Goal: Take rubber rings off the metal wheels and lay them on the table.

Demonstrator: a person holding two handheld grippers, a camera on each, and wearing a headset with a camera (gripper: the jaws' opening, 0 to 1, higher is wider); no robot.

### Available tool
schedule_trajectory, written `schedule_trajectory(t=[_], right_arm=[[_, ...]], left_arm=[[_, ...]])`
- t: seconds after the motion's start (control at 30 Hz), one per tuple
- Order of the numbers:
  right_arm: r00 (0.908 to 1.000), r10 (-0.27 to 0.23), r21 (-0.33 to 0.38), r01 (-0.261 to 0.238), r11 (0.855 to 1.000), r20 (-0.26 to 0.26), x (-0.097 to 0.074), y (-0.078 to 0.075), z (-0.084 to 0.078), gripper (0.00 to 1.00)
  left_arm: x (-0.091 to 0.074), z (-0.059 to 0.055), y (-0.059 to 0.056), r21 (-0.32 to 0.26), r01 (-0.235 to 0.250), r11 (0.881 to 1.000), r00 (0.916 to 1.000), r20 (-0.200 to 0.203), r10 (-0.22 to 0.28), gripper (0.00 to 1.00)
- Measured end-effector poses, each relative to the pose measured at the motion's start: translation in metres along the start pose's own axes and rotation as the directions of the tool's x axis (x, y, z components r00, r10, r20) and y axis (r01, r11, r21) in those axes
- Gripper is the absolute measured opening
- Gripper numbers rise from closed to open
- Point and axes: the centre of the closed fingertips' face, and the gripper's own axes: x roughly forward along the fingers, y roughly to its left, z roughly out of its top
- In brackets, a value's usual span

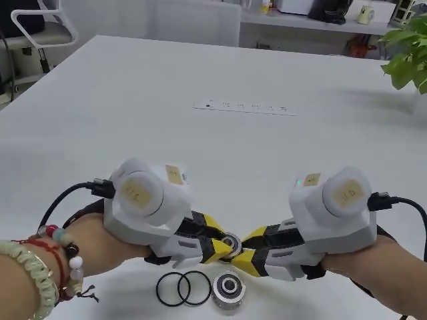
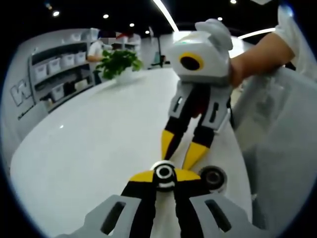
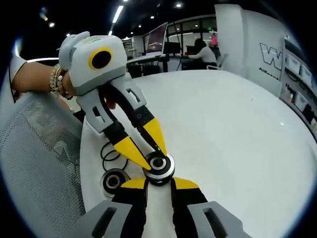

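Observation:
A small metal wheel (image 1: 231, 243) with a black rubber ring on its rim is held in the air between both grippers. My left gripper (image 1: 222, 245) comes in from the left and is shut on the wheel (image 2: 164, 173). From the right, my right gripper (image 1: 244, 251) pinches the wheel's (image 3: 159, 166) ringed rim with its yellow tips. In the left gripper view the right gripper (image 2: 179, 154) reaches down to the wheel. Just below, on the white table (image 1: 220, 140), lie two loose black rubber rings (image 1: 183, 289) and a second metal wheel (image 1: 229, 289).
A white power strip (image 1: 245, 107) lies flat mid-table. A potted plant (image 1: 408, 52) stands at the far right edge, and an office chair (image 1: 37, 30) at the far left. A mesh chair back (image 3: 42, 148) is close behind the near table edge.

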Motion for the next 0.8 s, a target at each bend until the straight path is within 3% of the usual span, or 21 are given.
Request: schedule_trajectory(t=[0.1, 0.23, 0.33, 0.43, 0.53, 0.6, 0.8], right_arm=[[1.0, 0.001, 0.021, -0.001, 1.0, -0.001, -0.0004, -0.0002, -0.0007, 0.17], [1.0, 0.004, 0.024, -0.005, 1.0, 0.003, 0.0017, 0.0036, 0.0006, 0.28], [0.9999, -0.008, 0.01, 0.008, 1.0, 0.014, 0.0028, 0.0027, 0.0026, 0.28], [0.9984, -0.027, 0.075, 0.023, 0.997, 0.05, 0.0035, -0.0016, 0.0078, 0.31], [0.9985, -0.018, 0.085, 0.013, 0.996, 0.051, 0.0028, -0.0015, 0.0072, 0.28], [0.9998, -0.011, 0.052, 0.01, 0.999, 0.014, 0.0041, 0.0001, 0.0007, 0.24], [0.9998, 0.001, 0.04, -0.002, 0.999, 0.019, 0.0014, 0.0006, 0.0018, 0.2]], left_arm=[[0.0, 0.0002, -0.0002, 0.0, 0.0, 1.0, 1.0, 0.0, 0.0, 0.14], [-0.0001, 0.0003, -0.0002, 0.001, 0.001, 1.0, 1.0, 0.0, -0.001, 0.14], [0.0, 0.0003, -0.0003, 0.001, 0.002, 1.0, 1.0, 0.0, -0.002, 0.14], [0.0, 0.0004, -0.0007, 0.001, 0.002, 1.0, 1.0, 0.001, -0.002, 0.14], [0.0001, 0.0004, -0.001, 0.0, 0.001, 1.0, 1.0, 0.001, -0.001, 0.14], [0.0002, 0.0004, -0.001, 0.001, 0.0, 1.0, 1.0, 0.001, 0.0, 0.14], [0.0005, 0.0002, -0.0009, 0.0, -0.002, 1.0, 1.0, 0.001, 0.002, 0.14]])
